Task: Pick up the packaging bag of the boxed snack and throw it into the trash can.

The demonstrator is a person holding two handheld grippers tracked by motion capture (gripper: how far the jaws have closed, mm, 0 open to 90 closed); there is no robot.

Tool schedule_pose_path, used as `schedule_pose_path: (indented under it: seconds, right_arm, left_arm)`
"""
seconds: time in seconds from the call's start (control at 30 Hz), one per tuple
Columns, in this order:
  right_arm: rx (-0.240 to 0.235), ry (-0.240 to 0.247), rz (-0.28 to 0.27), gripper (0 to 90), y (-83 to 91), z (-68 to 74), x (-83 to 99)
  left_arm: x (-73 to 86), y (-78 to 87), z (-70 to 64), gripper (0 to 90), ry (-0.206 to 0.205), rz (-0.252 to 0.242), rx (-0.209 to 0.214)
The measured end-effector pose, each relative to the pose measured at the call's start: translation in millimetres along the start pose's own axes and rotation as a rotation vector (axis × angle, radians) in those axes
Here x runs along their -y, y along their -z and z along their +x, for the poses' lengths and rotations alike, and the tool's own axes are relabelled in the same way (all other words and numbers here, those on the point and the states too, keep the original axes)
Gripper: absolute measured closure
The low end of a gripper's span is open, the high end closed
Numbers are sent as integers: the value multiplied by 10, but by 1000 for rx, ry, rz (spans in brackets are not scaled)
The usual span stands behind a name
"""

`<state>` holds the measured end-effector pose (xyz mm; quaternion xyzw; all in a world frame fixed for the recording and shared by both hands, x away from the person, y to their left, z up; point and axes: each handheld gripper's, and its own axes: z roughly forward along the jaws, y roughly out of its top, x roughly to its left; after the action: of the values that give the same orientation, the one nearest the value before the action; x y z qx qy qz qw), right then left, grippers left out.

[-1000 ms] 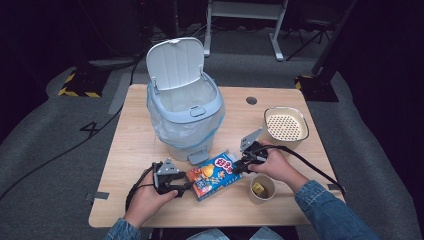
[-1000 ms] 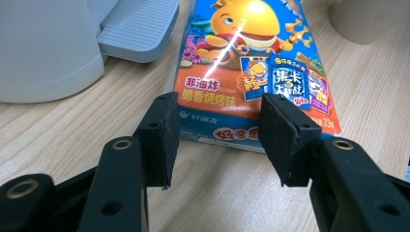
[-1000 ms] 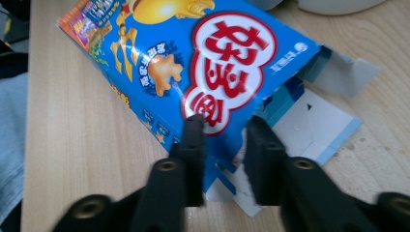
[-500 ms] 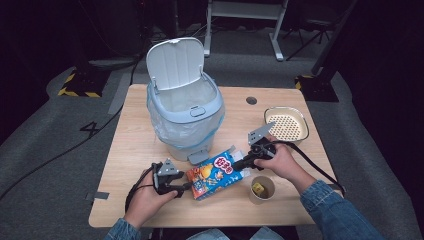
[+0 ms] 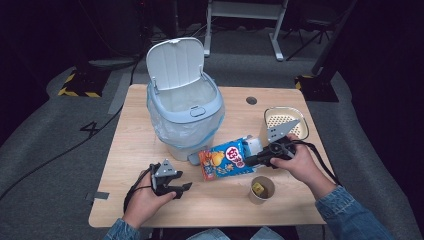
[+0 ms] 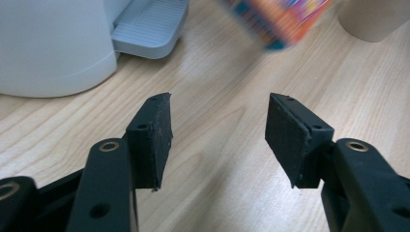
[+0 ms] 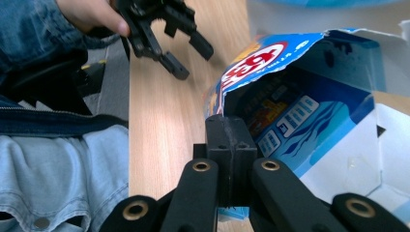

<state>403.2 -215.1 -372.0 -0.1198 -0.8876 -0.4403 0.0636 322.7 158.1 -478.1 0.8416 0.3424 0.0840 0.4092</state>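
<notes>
Your right tongs (image 5: pixel 248 161) are squeezed tight on one edge of the snack box (image 5: pixel 226 159), and in the right gripper view the two black jaws press flat together on the box's rim, beside its open end. You hold the box tilted and lifted a little off the bench (image 5: pixel 130 145), just in front of the trash bin (image 5: pixel 184 116) and near its foot pedal (image 6: pixel 150 26). Your left tongs (image 5: pixel 181 190) are spread wide with nothing between them; in the left gripper view there is only bare wood between the two pads. They sit low over the near left part of the bench, well apart from the box. The bin stands at the back of the bench with its lid (image 5: pixel 175 62) tipped up, and a clear bag lines it. A paper cup (image 5: pixel 262 189) with something yellow inside stands just under your right hand (image 5: pixel 300 165). A cream basket (image 5: pixel 285 121) sits behind that hand, near the right edge.
</notes>
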Motion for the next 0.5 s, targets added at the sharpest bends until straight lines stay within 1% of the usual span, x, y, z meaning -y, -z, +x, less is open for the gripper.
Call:
schedule_pose_path:
  seconds: [0.1, 0.23, 0.3, 0.37, 0.4, 0.5]
  right_arm:
    - [26, 13, -31, 900, 163, 64, -9]
    - [62, 35, -57, 900, 357, 150, -31]
    - [78, 49, -72, 900, 440, 202, -55]
    - [92, 61, -84, 900, 510, 250, -81]
    - [96, 66, -91, 900, 543, 269, -92]
    - [111, 76, -110, 900, 636, 325, -124]
  left_arm:
    - [26, 4, 25, 416, 2, -3, -10]
    - [60, 11, 61, 405, 9, -10, -25]
    - [79, 22, 88, 403, 4, -10, -39]
    - [85, 23, 95, 398, 6, -10, -43]
    - [103, 32, 123, 397, -3, -6, -61]
    - [130, 47, 160, 396, 0, -6, -73]
